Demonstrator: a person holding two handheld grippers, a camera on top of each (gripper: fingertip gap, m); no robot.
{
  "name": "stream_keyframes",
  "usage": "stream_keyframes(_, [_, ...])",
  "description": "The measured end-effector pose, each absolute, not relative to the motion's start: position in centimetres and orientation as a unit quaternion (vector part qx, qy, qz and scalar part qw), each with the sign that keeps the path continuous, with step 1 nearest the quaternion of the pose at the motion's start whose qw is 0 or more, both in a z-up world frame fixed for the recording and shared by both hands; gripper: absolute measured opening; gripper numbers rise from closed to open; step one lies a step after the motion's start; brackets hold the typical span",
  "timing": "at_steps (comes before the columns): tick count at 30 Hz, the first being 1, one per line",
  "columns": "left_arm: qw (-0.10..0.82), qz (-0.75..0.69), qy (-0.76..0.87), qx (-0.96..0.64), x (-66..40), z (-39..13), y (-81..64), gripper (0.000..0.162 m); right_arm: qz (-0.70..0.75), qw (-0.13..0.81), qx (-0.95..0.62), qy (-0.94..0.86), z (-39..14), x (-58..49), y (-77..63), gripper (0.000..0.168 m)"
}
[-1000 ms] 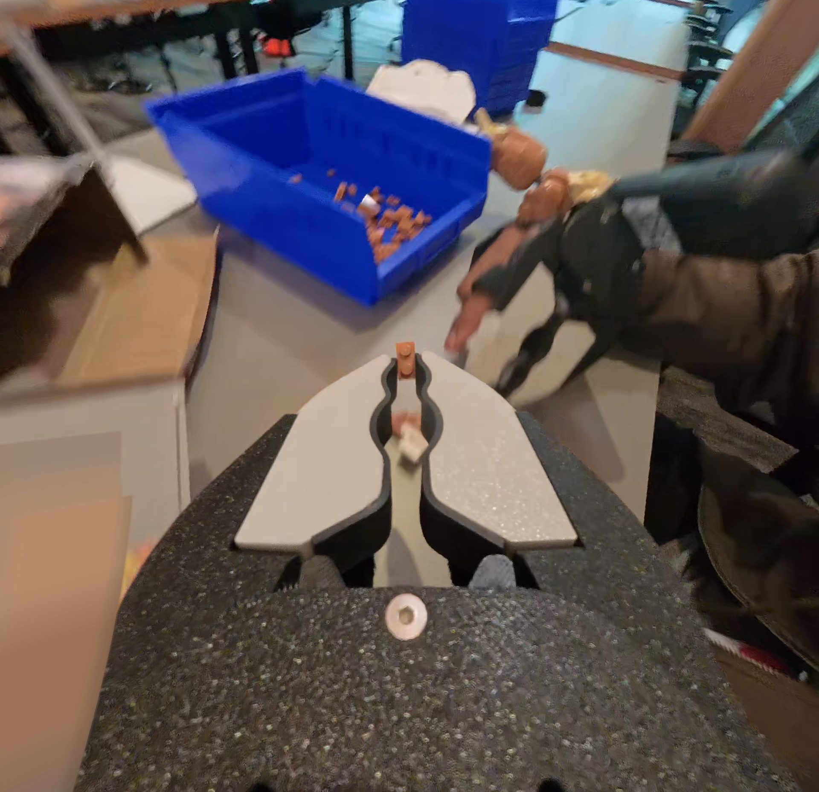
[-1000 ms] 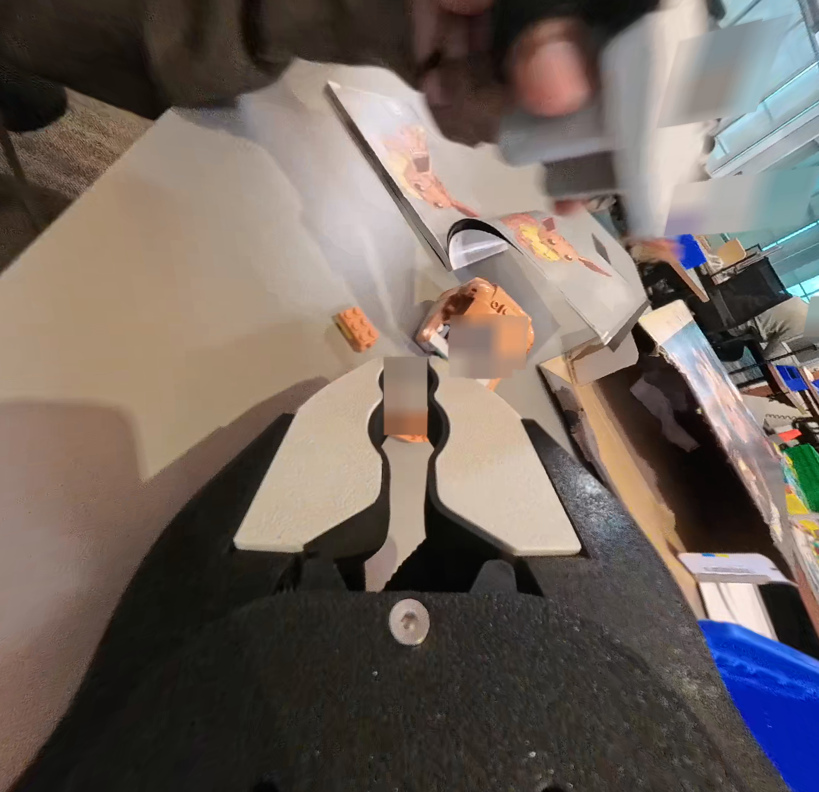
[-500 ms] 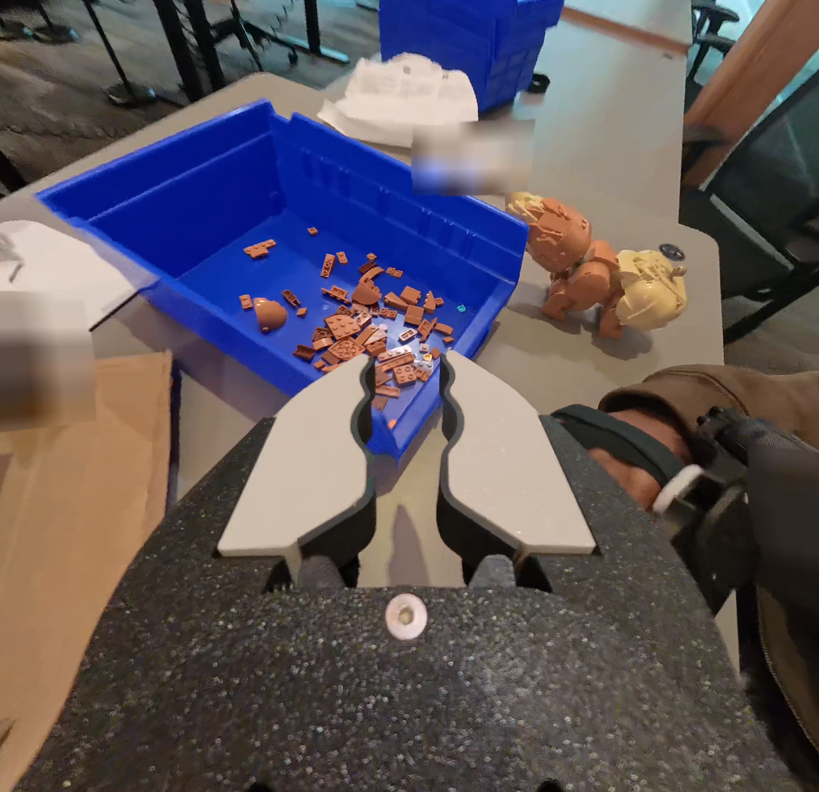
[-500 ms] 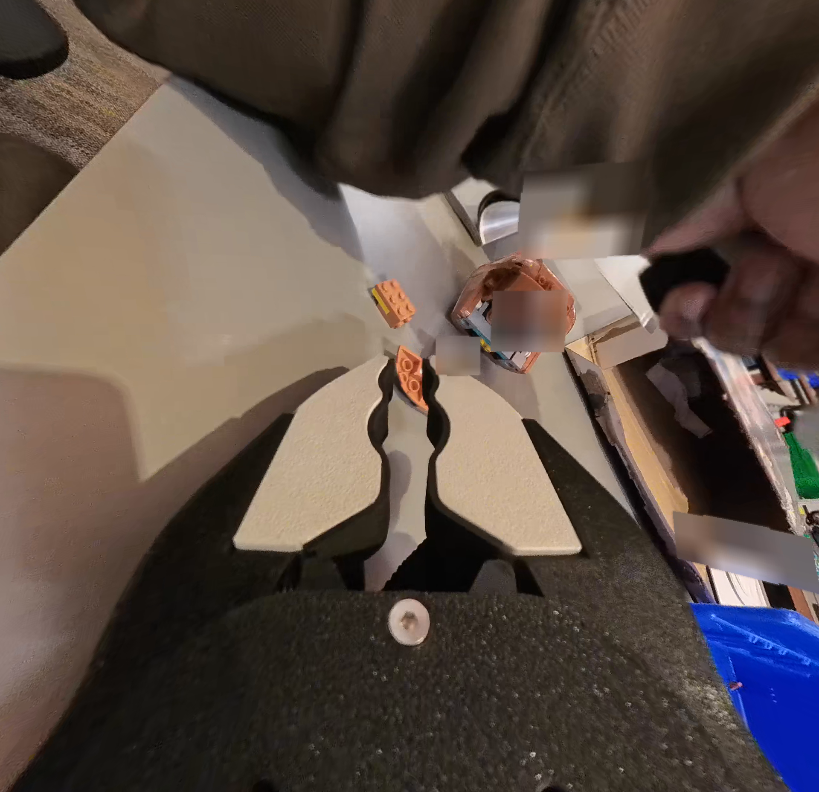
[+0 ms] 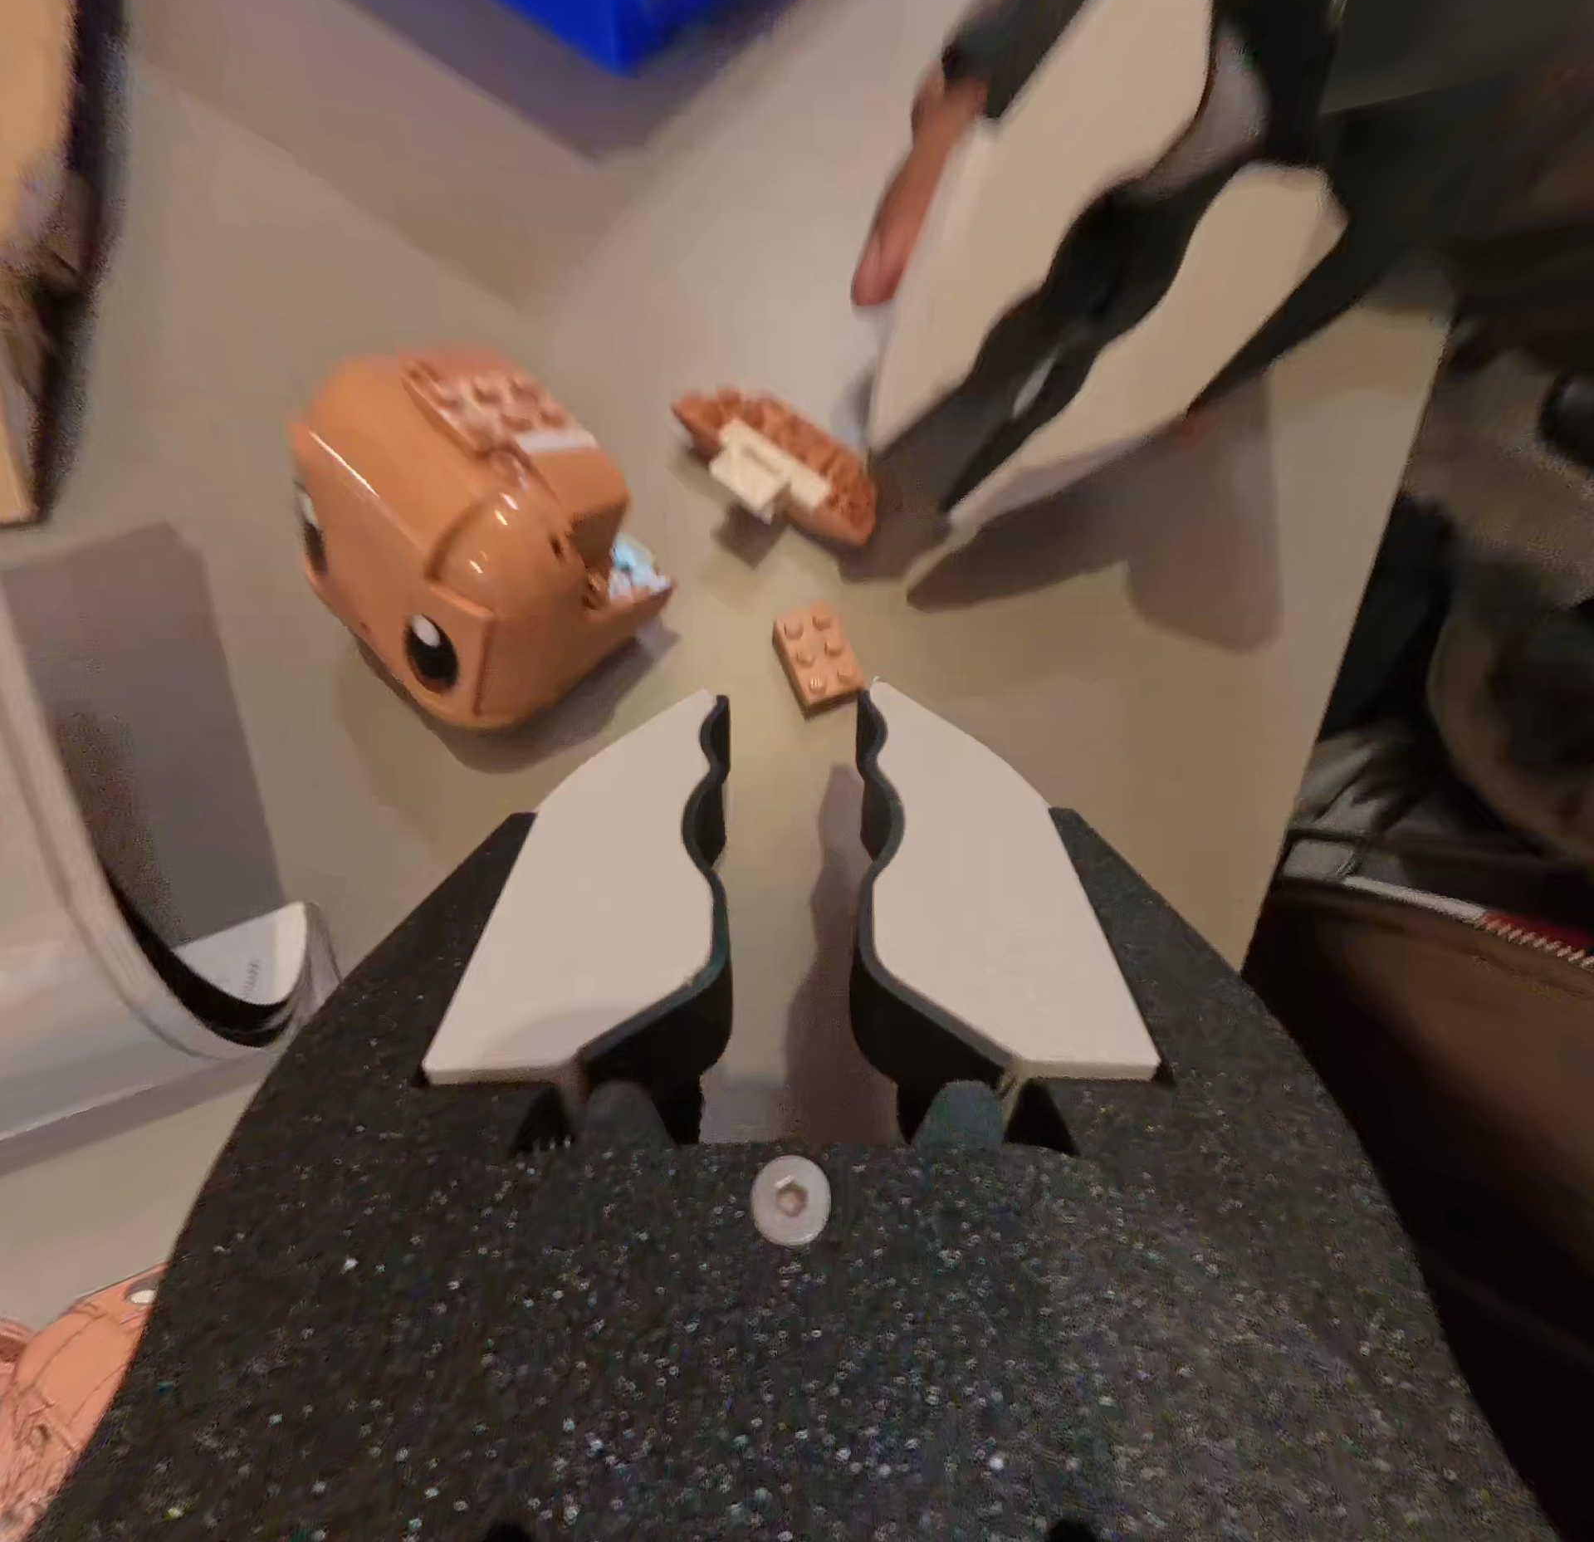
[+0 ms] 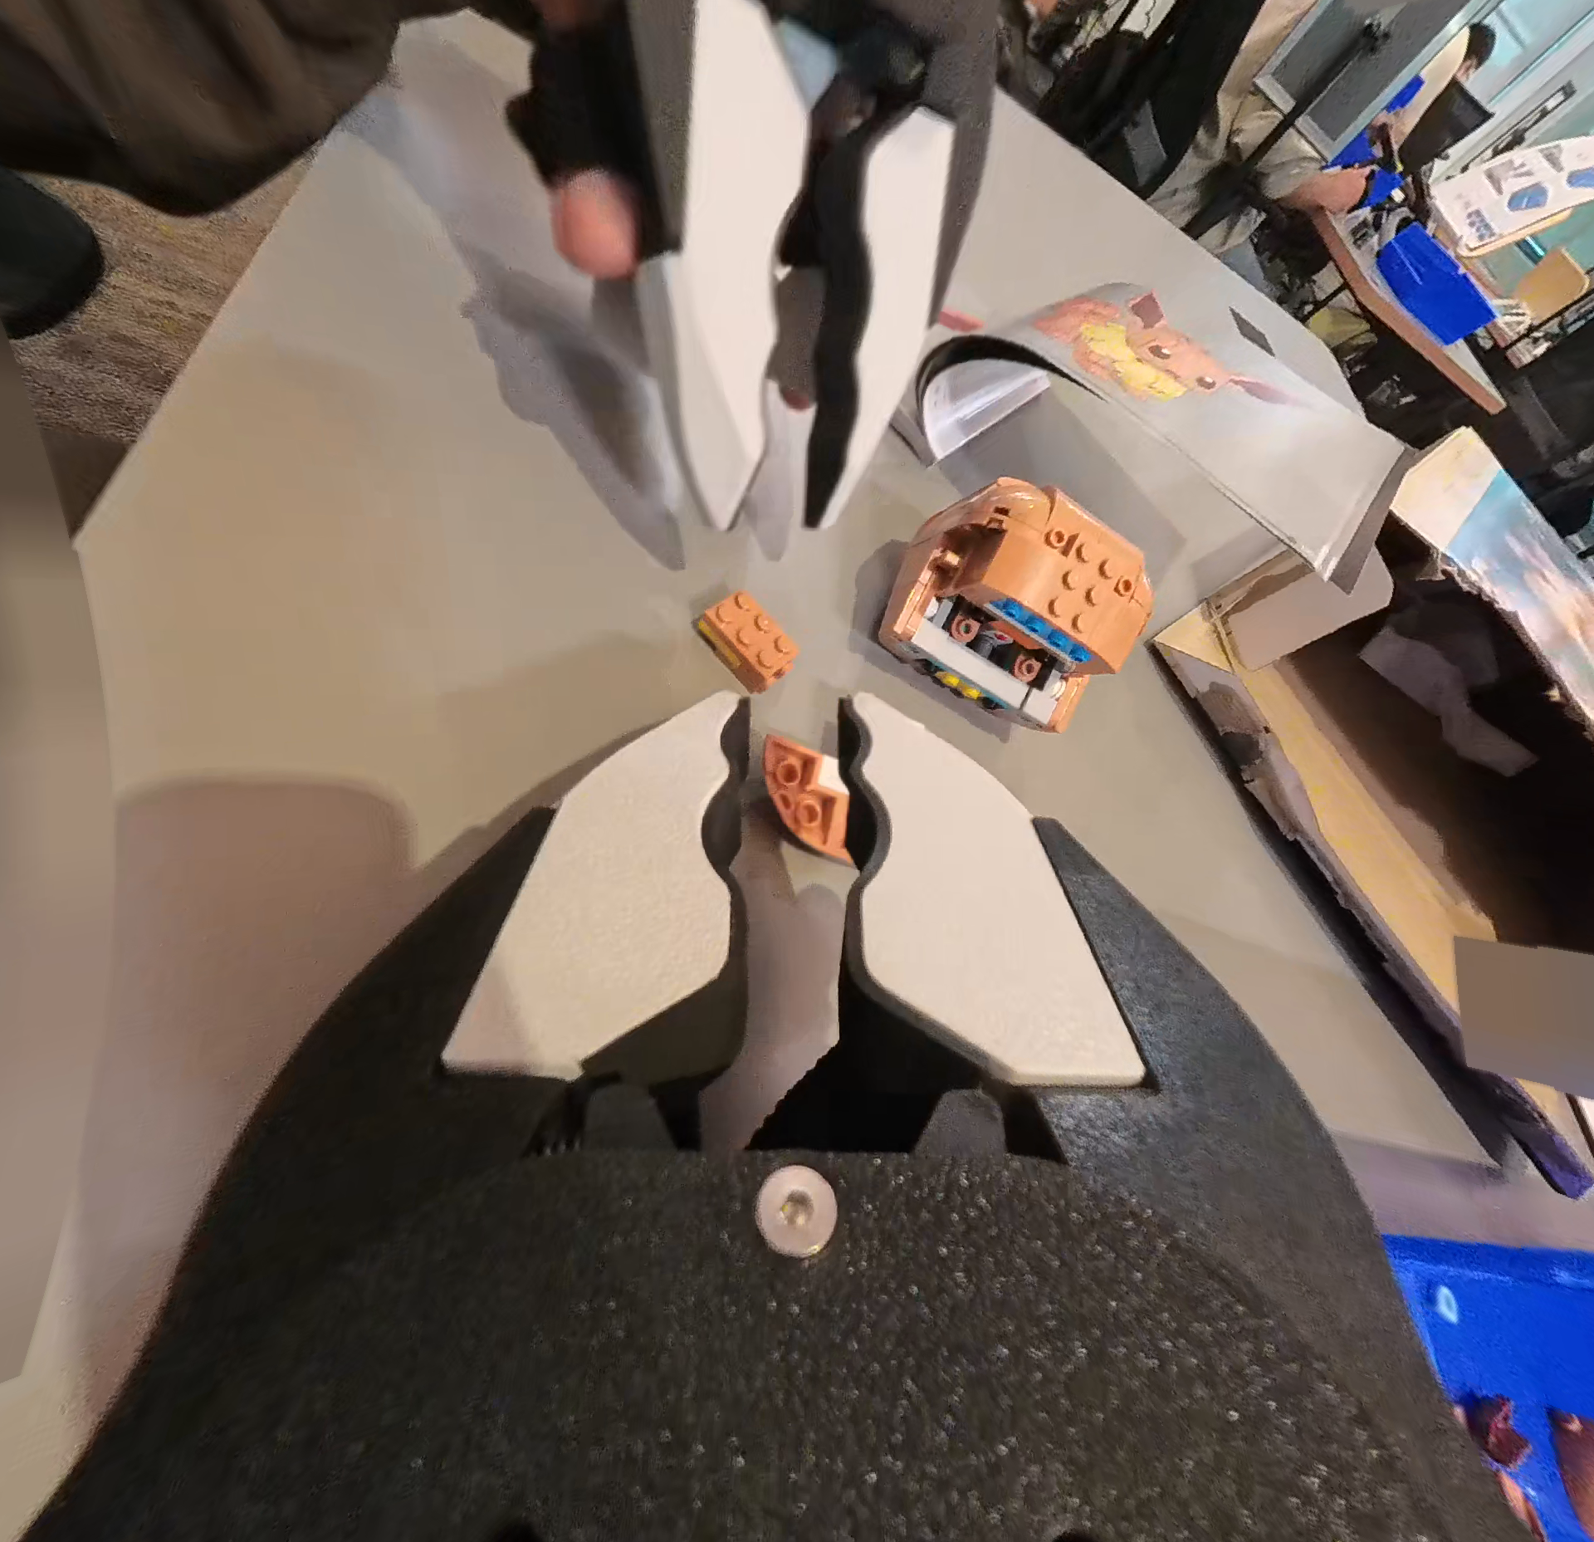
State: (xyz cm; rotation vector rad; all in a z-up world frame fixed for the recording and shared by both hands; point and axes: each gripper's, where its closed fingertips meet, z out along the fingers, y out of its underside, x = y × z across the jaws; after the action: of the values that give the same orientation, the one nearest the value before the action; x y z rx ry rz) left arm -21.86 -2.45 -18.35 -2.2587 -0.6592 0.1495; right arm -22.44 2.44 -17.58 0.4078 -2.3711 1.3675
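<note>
L gripper: pale grey finger plates w/ black inner edges, black speckled body. R gripper: same colours. Small brick just ahead of L tips is showing tan-orange, studded. Brick-built head ahead-left of L: orange-brown, black glossy eye; from R side its open underside is showing blue, white, yellow bits. Curved piece between R fingers: copper-orange w/ white patch. Table: beige-grey. Bin right of R body: bright blue.

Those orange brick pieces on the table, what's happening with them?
A person holds a gripper in each hand over a grey table. The left gripper is open, holding nothing, just short of a small orange brick. The right gripper is open around a curved orange piece lying on the table. A half-built orange toy head lies beside them.
</note>
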Motion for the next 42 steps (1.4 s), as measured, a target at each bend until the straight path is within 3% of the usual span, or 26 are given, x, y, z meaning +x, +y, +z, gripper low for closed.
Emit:
stream_keyframes(7, [0.347, 0.073, -0.235, -0.905, -21.7, -21.2, -0.4, 0.035, 0.481, 0.202, 0.136, -0.842, -17.6, -23.1, 1.6, 0.019])
stream_keyframes(9, [0.349, 0.087, -0.24, -0.902, -22.2, -21.2, 0.1, 0.019, 0.481, 0.209, 0.137, -0.841, -17.6, -23.2, 1.4, 0.019])
stream_keyframes(12, [0.38, 0.062, -0.273, -0.882, -22.6, -20.7, 0.7, 0.018, 0.493, 0.227, 0.137, -0.829, -17.1, -23.4, 1.3, 0.019])
stream_keyframes(19, [0.703, -0.117, -0.338, -0.614, -23.7, -11.1, 0.3, 0.017, 0.58, 0.338, 0.092, -0.735, -11.3, -24.7, 1.5, 0.025])
stream_keyframes(22, [0.767, -0.199, -0.355, -0.497, -24.3, -9.4, -0.9, 0.017, 0.602, 0.36, 0.084, -0.708, -9.7, -24.4, 0.2, 0.029])
stream_keyframes(31, [0.794, -0.258, -0.35, -0.425, -23.6, -8.5, -1.9, 0.017, 0.602, 0.382, 0.089, -0.695, -9.1, -23.8, -3.2, 0.036])
stream_keyframes(42, [0.803, -0.263, -0.322, -0.427, -23.3, -8.2, -2.2, 0.02, 0.608, 0.393, 0.11, -0.681, -8.8, -23.6, -3.2, 0.027])
